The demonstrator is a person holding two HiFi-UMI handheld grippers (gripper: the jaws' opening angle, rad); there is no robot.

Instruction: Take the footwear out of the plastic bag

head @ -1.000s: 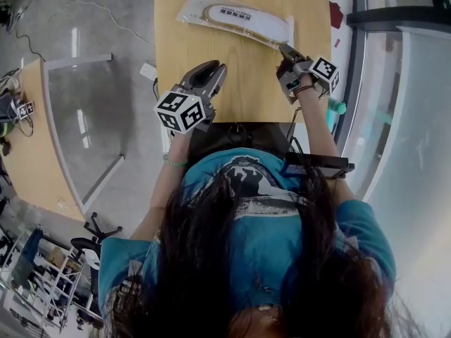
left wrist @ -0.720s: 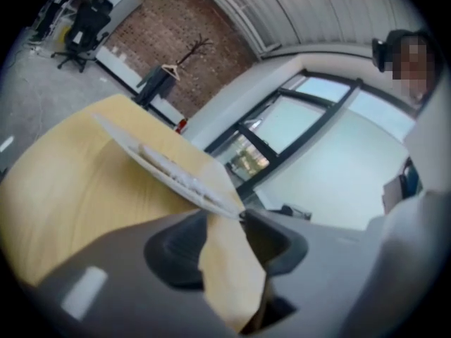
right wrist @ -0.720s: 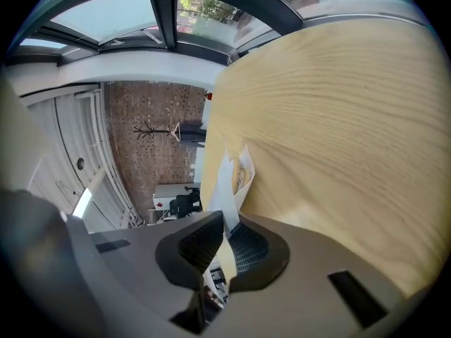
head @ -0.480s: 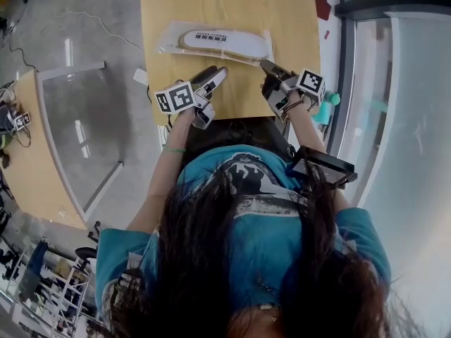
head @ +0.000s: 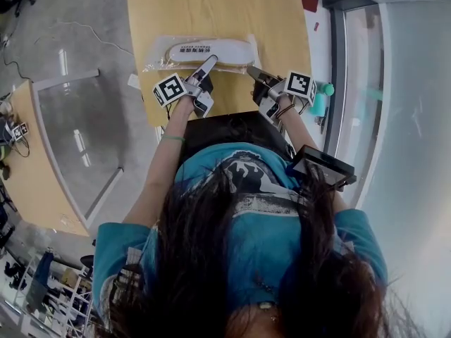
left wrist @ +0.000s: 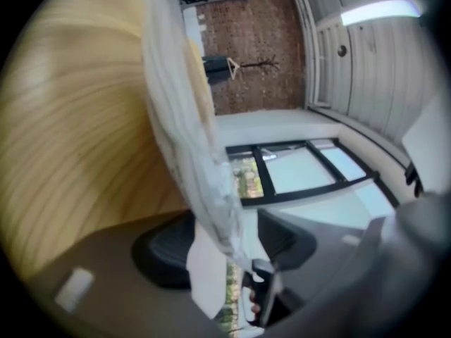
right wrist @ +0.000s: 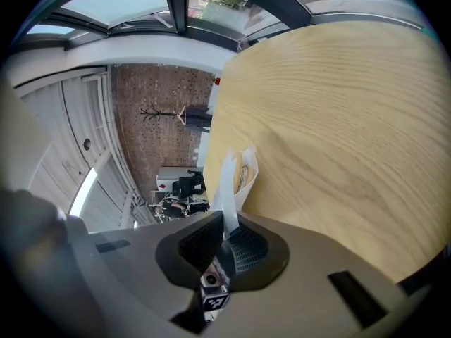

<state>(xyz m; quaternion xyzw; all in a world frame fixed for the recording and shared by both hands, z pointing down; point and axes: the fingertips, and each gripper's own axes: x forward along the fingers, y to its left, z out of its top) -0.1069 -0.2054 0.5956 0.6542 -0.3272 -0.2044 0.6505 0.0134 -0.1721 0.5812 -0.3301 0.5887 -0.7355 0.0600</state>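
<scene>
Footwear (head: 208,51) lies flat inside the bag (head: 155,56) on the table (head: 211,5), just ahead of both my claws, and all of it is inside the plastic.

My right claw (head: 252,71) sits at the bag's right end. In the right gripper view that claw (right wrist: 227,241) is clamped on a thin flap of the bag (right wrist: 231,182). The flap rises straight out from between its jaws, with the footwear (right wrist: 244,169) just beyond it in the pouch.

My left claw (head: 206,67) reaches the bag's near edge, left of the right claw. In the left gripper view this claw (left wrist: 225,248) stands narrowly apart. The bag (left wrist: 180,104) hangs down between its jaws, close against one jaw and clear of the other, so it is not pinched. Beyond that claw the film runs away across the table (left wrist: 84,139).
</scene>
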